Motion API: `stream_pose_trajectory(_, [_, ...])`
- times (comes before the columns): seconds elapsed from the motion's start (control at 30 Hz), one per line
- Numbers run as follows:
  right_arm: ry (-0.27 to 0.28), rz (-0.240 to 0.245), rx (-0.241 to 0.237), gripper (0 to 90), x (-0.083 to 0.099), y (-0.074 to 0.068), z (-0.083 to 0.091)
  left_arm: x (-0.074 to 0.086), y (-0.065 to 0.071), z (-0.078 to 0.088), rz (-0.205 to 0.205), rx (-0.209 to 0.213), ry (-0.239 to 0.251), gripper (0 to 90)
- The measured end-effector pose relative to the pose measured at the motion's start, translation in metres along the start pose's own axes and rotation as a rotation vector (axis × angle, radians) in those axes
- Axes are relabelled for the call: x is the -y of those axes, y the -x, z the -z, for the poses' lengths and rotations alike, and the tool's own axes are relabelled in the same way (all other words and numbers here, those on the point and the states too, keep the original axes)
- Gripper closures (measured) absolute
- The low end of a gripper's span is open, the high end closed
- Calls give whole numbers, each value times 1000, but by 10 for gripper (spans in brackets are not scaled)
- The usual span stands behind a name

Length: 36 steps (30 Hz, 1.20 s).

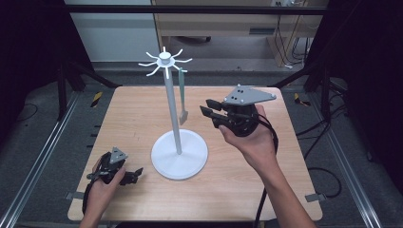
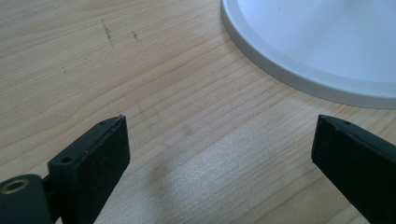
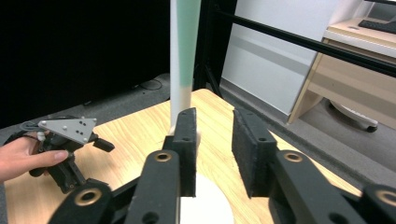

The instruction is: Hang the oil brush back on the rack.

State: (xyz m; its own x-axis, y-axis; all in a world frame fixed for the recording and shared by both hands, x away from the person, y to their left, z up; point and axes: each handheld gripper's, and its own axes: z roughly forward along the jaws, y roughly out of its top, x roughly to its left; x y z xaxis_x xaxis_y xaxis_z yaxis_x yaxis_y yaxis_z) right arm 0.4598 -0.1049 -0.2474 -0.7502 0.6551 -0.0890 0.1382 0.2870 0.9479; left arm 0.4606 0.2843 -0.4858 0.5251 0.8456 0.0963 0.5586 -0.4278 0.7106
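White metal stand (image 1: 176,118), made of a round flat base, a thin upright pole and a crown of short curved hooks at the top, is seen near the middle of a light wooden table (image 1: 133,109) in the high view. A slim pale green utensil with a small flat grey end (image 1: 183,95) is hung from one hook on the right side of the crown, and is suspended close beside the pole, with its lower end above the table.

The left gripper (image 1: 134,174) is held low at the near left part of the table by the person's left hand (image 1: 102,187), just beside the edge of the stand's base and apart from it. In the left gripper view its two black jaws are spread wide, with bare wood between them and nothing gripped; the white rim of the base (image 2: 299,79) is seen ahead and to the right.

The right gripper (image 1: 207,107) is held raised by the right hand (image 1: 254,140) to the right of the pole, with its jaws pointed toward the hanging utensil and a grey three-cornered plate on top. In the right gripper view its jaws are parted by a narrow gap, and nothing is held between them. The green utensil (image 3: 188,42) and the white pole behind it are seen just beyond the left jaw; whether anything is touched cannot be told.
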Motion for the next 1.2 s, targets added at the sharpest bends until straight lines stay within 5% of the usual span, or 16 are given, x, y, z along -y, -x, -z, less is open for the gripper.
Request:
stream_pose_trajectory(0.73, [5,-18,100,307,12,7,17,0,1,-1,-3,1,-2,40])
stream_pose_trajectory(1.2, [-14,-41,154,163,23,13,29,0,1,-1,-4,0,-6,40])
